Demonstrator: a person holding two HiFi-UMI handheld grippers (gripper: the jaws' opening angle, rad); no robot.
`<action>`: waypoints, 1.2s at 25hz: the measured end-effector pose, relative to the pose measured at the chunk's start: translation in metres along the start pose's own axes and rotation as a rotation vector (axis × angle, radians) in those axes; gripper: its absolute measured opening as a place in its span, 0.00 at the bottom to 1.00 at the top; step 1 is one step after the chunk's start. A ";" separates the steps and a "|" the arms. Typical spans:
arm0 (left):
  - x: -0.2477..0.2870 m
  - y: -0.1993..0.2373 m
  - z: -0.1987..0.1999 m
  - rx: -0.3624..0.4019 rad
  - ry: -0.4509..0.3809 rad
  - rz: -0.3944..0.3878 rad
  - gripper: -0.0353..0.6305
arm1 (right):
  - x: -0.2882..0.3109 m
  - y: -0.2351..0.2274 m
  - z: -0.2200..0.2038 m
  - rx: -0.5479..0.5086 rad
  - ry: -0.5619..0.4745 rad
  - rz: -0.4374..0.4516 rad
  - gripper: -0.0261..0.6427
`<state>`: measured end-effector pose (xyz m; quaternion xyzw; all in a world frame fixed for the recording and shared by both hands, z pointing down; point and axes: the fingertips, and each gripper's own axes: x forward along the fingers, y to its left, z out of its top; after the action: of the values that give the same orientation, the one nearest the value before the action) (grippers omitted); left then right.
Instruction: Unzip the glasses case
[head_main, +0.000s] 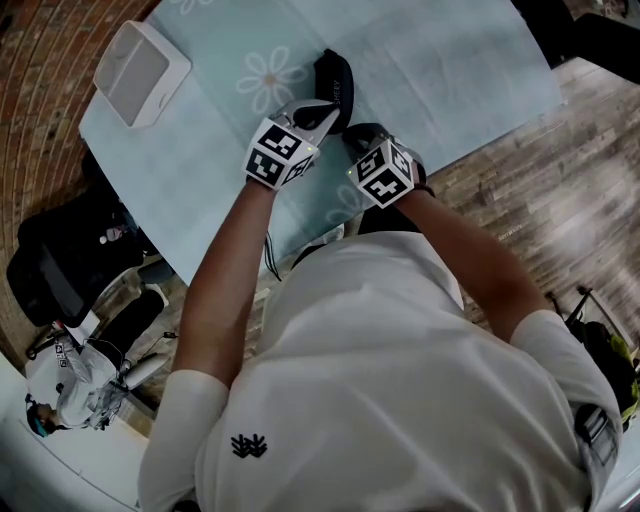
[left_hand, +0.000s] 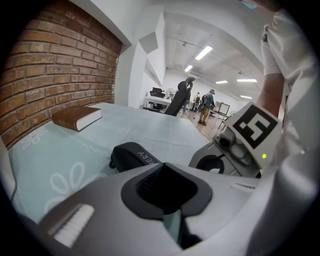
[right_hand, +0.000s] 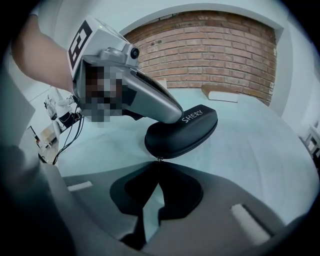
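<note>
Stands over a pale blue, flower-printed tabletop (head_main: 450, 70) set beside a brick wall. Reaches both bare forearms forward and inward, elbows wide, wrists drawn close to each other above the cloth. Has a brown book (left_hand: 76, 117) lying well apart at the wall-side end. Works at a black case (head_main: 335, 75) lying flat on the cloth, one narrow end toward the body, lid down as far as the right gripper view shows. Slants the left claw (head_main: 328, 112) down from the left, clenched with nothing between its pads, tip on or just over the case's top beside the white lettering. Holds the right claw (head_main: 358, 135) low and nearly level at the case's near end, clenched on the small metal zip pull (right_hand: 159, 159) where the seam rounds that end, pads meeting at the very tip.
</note>
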<state>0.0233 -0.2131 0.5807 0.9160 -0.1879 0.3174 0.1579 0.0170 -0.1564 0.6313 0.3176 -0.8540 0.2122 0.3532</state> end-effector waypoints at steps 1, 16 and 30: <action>0.001 -0.001 0.000 0.015 0.002 0.001 0.14 | -0.001 0.000 -0.001 0.001 0.001 0.005 0.04; 0.002 -0.001 -0.002 0.081 0.024 0.009 0.13 | -0.015 -0.011 -0.004 -0.041 0.001 0.018 0.04; 0.002 -0.001 -0.002 0.054 0.023 0.009 0.13 | -0.022 -0.031 -0.001 -0.091 -0.002 0.031 0.04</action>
<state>0.0244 -0.2124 0.5833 0.9154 -0.1815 0.3334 0.1340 0.0515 -0.1692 0.6204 0.2881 -0.8680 0.1782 0.3631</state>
